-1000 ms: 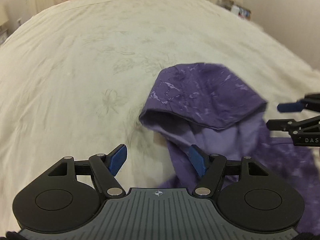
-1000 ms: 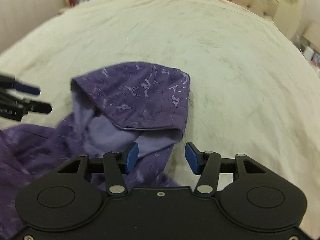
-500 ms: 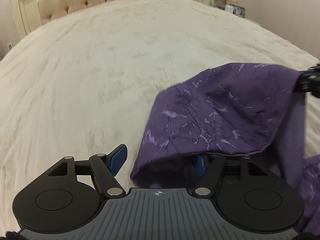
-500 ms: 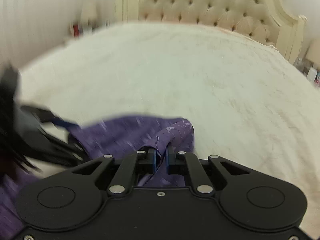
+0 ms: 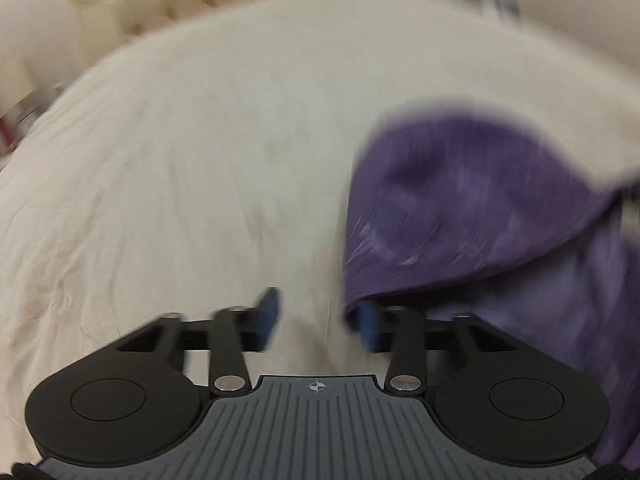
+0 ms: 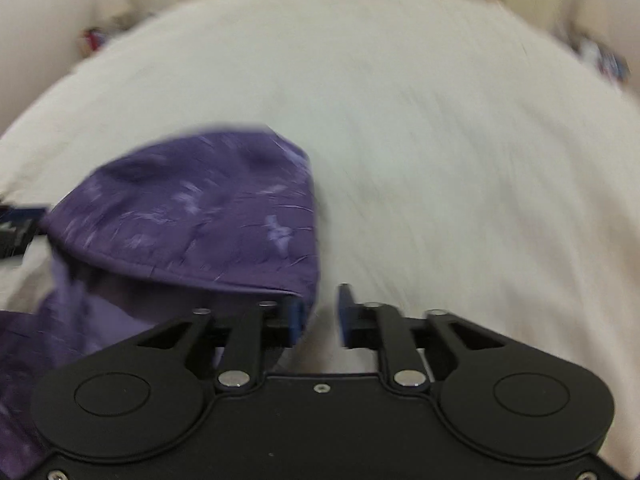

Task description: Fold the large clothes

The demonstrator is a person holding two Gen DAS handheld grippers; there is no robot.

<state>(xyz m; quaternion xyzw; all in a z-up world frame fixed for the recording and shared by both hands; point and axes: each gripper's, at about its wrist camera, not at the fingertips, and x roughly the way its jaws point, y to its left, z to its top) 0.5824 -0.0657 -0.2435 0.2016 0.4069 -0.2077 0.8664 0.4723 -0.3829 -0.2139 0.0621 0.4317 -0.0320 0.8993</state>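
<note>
Right gripper is opening with nothing between its pads, purple hood draped just left, while left gripper is closing, fabric beside its right pad, apparently to spread it flat.

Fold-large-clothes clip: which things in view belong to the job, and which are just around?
Job:
purple garment, crumpled on the bed
left gripper, jaws closing, garment edge by one finger
right gripper, jaws opening, garment edge by one finger

Around:
bed cover
headboard
blurred bedside clutter
</note>
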